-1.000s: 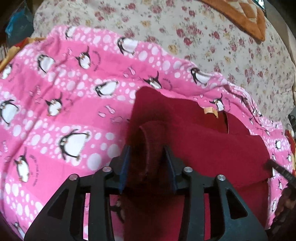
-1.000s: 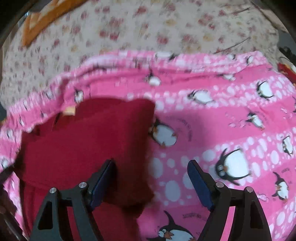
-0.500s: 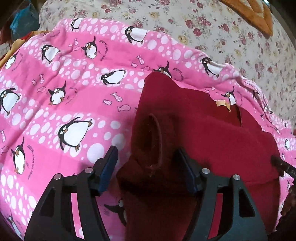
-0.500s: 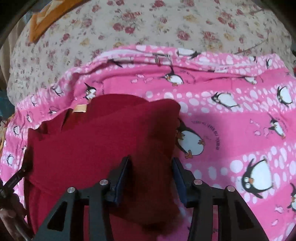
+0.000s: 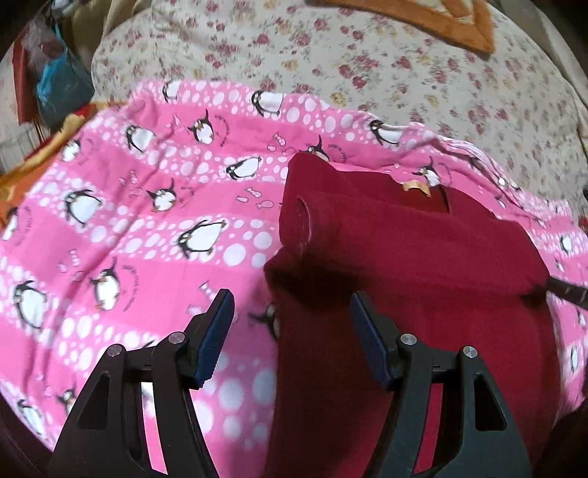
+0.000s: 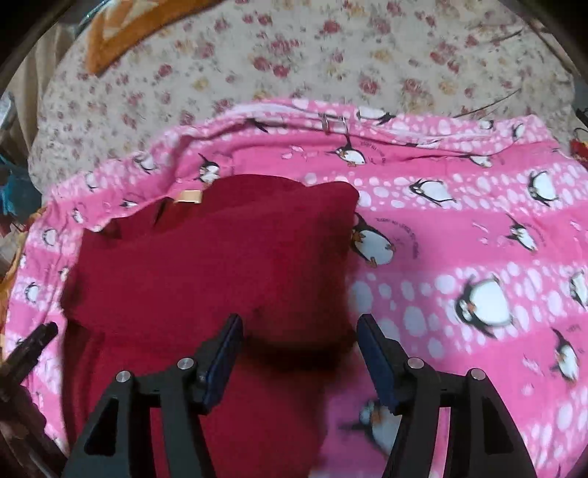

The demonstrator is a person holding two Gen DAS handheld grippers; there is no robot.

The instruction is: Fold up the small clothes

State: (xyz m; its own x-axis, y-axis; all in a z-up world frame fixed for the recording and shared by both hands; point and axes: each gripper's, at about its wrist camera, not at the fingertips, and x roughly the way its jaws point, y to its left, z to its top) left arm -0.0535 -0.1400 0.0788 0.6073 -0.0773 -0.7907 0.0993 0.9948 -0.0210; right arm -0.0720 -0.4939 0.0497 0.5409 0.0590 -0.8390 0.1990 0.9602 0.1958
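A dark red garment (image 5: 422,257) (image 6: 205,264) lies flat on the pink penguin blanket (image 5: 128,220) (image 6: 477,239), with a tan neck label (image 5: 415,187) (image 6: 187,196) at its far edge. A sleeve is folded across the body, its cuff (image 5: 303,228) facing the left wrist view. My left gripper (image 5: 289,298) hovers open over the garment's left edge with nothing between its pads. Over the right edge my right gripper (image 6: 299,320) has its jaws opening; the red cloth lies beneath them and the pads do not press on it.
A floral bedcover (image 5: 330,55) (image 6: 330,55) stretches beyond the blanket, with an orange patterned cloth (image 5: 441,22) (image 6: 121,40) at its far end. Blue and red clutter (image 5: 55,84) sits off the bed's left side. The other gripper's tip shows at each view's edge.
The left gripper let go of the red sleeve and drew back. The right gripper closed over the garment's right fold, then opened and pulled back. Both folds now rest on the garment.
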